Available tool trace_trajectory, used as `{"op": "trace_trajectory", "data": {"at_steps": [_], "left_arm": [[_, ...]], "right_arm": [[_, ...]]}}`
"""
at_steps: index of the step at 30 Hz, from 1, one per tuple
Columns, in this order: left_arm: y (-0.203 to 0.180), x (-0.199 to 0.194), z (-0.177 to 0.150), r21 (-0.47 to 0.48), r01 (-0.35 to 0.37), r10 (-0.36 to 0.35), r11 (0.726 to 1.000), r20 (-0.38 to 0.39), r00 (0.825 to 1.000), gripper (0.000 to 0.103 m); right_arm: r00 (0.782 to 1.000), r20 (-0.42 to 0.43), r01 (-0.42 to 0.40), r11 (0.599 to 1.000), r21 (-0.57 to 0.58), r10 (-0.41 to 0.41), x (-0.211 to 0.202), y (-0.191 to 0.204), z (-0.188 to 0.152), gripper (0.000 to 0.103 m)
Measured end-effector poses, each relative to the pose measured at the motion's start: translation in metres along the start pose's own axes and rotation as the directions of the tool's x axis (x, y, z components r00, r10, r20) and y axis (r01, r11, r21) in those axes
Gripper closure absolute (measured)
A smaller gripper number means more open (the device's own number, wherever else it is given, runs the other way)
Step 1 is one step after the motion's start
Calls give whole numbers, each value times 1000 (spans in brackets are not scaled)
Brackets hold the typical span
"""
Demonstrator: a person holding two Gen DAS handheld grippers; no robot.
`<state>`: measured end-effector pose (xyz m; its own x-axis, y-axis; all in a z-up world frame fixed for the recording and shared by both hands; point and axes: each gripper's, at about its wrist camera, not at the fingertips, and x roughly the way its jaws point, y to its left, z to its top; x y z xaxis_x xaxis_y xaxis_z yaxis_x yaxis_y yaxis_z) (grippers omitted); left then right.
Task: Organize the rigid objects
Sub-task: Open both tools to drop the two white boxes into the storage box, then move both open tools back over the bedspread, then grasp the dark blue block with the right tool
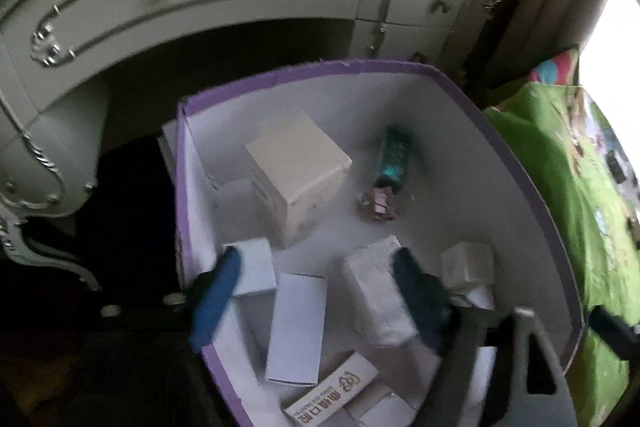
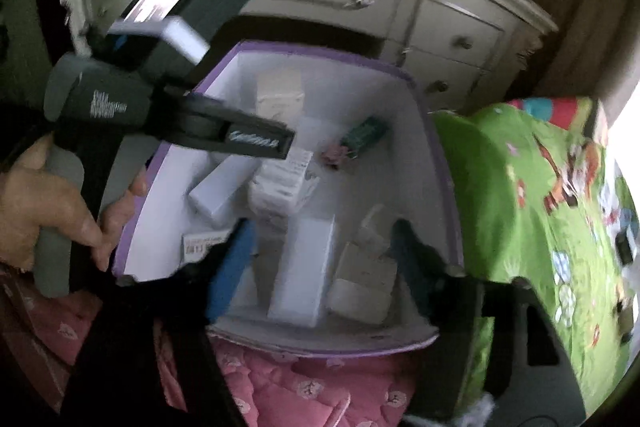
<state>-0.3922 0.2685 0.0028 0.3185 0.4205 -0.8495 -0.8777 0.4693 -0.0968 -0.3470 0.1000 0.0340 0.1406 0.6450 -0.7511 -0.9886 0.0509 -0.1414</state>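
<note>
My left tongs (image 1: 316, 291) hang wide open and empty over the purple-rimmed box (image 1: 304, 69), and the long white carton (image 1: 296, 327) lies flat on the box floor directly between their tips, its long axis running roughly along my fingers, away from me. My right tongs (image 2: 324, 267) are likewise spread wide with nothing in them, hovering over the near end of the same box above another flat white carton (image 2: 306, 267). I judge either carton sits within easy reach, needing a straight descent, while the tall cream carton (image 1: 300, 175) stands upright deeper inside the box.

Purple-rimmed box (image 2: 132, 227) on pink quilt (image 2: 304, 387)
</note>
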Motion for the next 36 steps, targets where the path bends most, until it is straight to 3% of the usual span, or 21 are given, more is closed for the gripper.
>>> {"op": "trace_trajectory", "data": {"at_steps": [4,6,9,12,16,18,20,23,26,28,31,34,36], "left_arm": [[-27,-10,10,29,7,-8,1000,23,1000,19],[-50,-20,15,58,83,-86,995,54,995,18],[-106,-33,15,170,185,-201,968,85,976,13],[-182,-34,9,325,302,-327,896,26,945,12],[-296,-30,-9,537,416,-446,734,-80,891,12],[-356,-22,-18,641,393,-443,659,-90,892,12],[-406,-10,-25,703,379,-434,603,-110,894,12],[-453,6,-32,751,385,-427,536,-152,892,12],[-480,20,-41,801,372,-423,469,-166,891,12],[-479,25,-39,785,426,-450,451,-212,868,11],[-476,29,-36,759,483,-482,436,-255,838,1],[-468,33,-25,687,557,-540,466,-278,795,0],[-463,34,-19,651,581,-560,488,-276,781,0]], "right_arm": [[997,56,44,992,117,-51,-21,-35,-7,22],[990,81,97,975,200,-115,-37,-61,-18,18],[966,61,214,913,347,-249,-59,-109,-46,14],[935,-4,308,808,503,-354,-78,-163,-85,14],[896,-132,393,619,680,-424,-101,-235,-149,14],[875,-190,430,537,726,-445,-109,-273,-179,14],[864,-241,446,450,773,-442,-115,-311,-205,14],[866,-256,421,350,837,-430,-120,-364,-235,14],[828,-318,463,242,853,-461,-121,-414,-261,14],[806,-368,498,194,845,-464,-119,-443,-276,14],[784,-423,543,171,822,-455,-112,-482,-291,14],[764,-463,579,160,799,-450,-101,-516,-294,13],[784,-427,540,155,827,-449,-98,-532,-292,13]]}}
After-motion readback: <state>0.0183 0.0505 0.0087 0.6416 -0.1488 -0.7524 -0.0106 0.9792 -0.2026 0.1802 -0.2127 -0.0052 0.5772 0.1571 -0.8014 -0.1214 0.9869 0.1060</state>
